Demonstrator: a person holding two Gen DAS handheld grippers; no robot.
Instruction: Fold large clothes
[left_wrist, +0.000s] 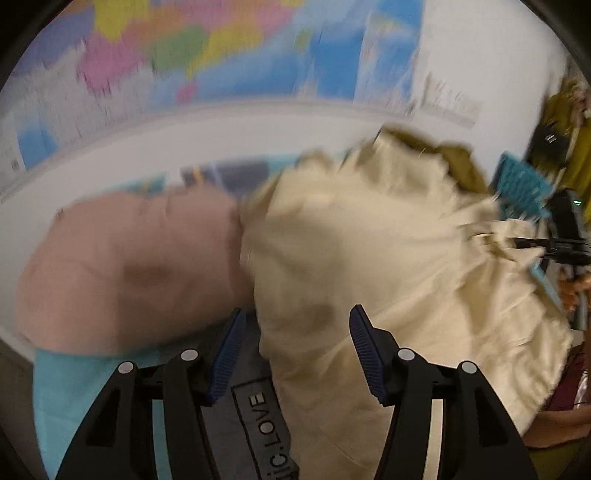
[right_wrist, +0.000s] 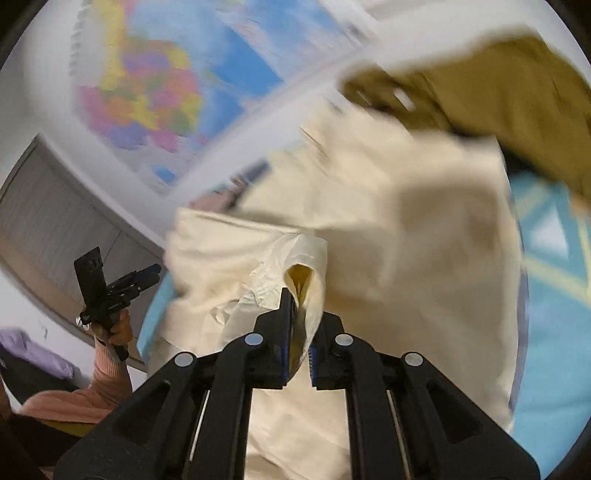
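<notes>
A large cream garment lies rumpled on a turquoise sheet. My left gripper is open just above the garment's near edge, and its pads touch nothing. In the right wrist view my right gripper is shut on a raised fold of the cream garment. The same right gripper shows at the right edge of the left wrist view, gripping the cloth. The left gripper appears at the left of the right wrist view, held by a hand in a pink sleeve.
A pink garment lies left of the cream one, and an olive garment lies behind it. Grey fabric with a "LOVE" label sits under my left gripper. A coloured map hangs on the white wall beyond. Both views are motion-blurred.
</notes>
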